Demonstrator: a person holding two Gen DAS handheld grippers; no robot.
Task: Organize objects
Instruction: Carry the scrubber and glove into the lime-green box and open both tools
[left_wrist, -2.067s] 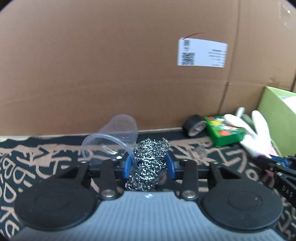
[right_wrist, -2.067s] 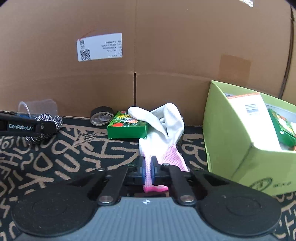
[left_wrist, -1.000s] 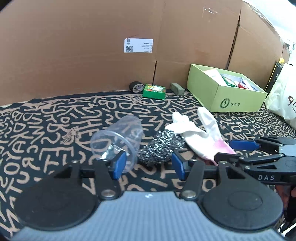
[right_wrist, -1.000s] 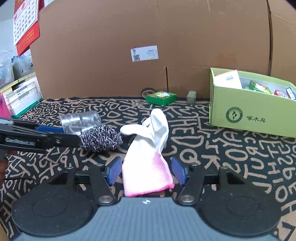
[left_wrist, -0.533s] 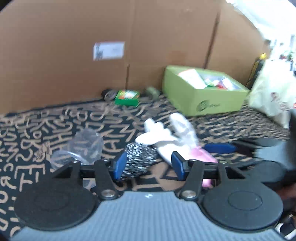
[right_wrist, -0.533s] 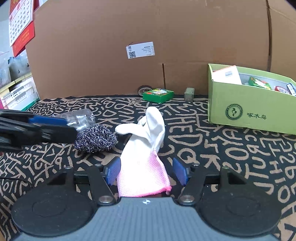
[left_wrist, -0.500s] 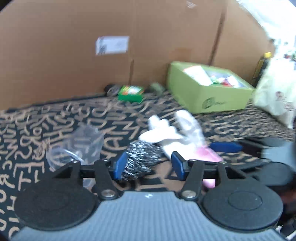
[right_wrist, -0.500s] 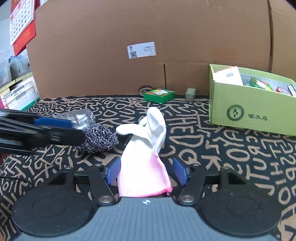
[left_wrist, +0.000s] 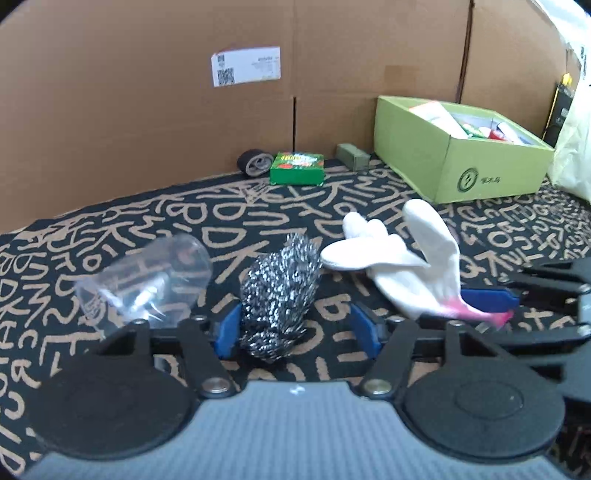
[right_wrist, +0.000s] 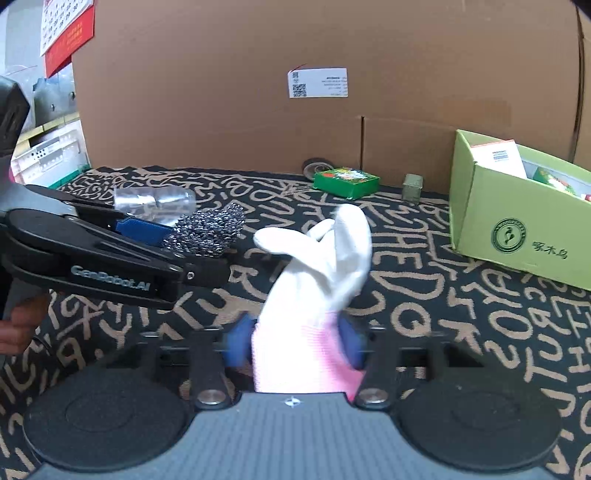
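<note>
Since a second ago: I have pulled both grippers back from the cardboard wall; scourer and glove now lie out on the mat, no longer pinched.
Left gripper: my jaws stand wide, pads either side of the scourer, left pad just beside it, right pad apart from it.
Right gripper: my jaws stand wide around the pink cuff of the glove; whether the pads touch the cuff I cannot tell.
Glove: lies on the patterned mat, fingers pointing toward the wall.
Scourer: on the mat, between the cup and the glove.
Cup: clear plastic, on its side, left of the scourer.
Green box: open, at the right by the wall, packets inside.
By the wall: tape roll, small green carton, grey block.
</note>
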